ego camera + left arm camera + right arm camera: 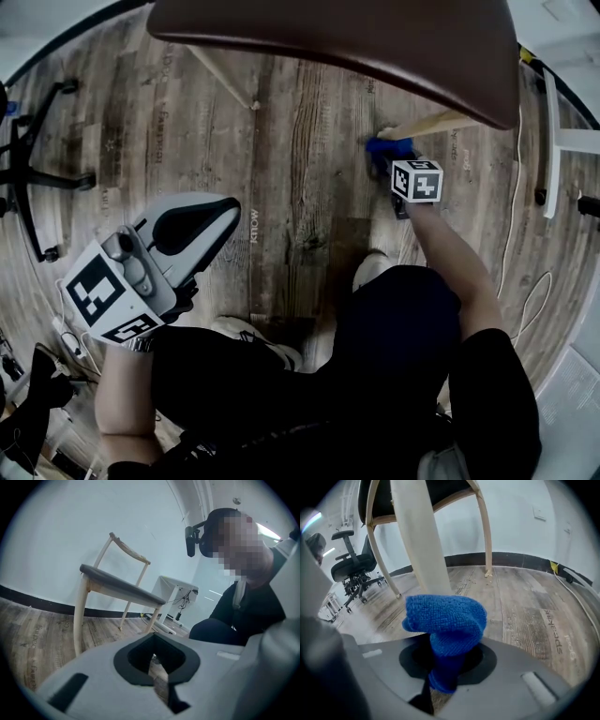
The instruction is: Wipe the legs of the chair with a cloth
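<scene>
A wooden chair with a dark brown seat (356, 37) stands on the plank floor. My right gripper (384, 157) is shut on a folded blue cloth (387, 147) and reaches under the seat's edge, where the cloth meets a pale wooden leg (436, 124). In the right gripper view the cloth (445, 620) bulges out of the right gripper (447, 667) and touches that leg (422, 541) low down. My left gripper (220, 211) is held back at the lower left, shut on nothing. From the left gripper (157, 667) the whole chair (119, 588) shows a short way off.
A black office chair (28, 178) stands at the left. A white desk base (553, 141) and a trailing cable (516, 197) lie at the right. The person's shoe (370, 267) and knees are near the chair. Another chair leg (220, 77) slants at the upper left.
</scene>
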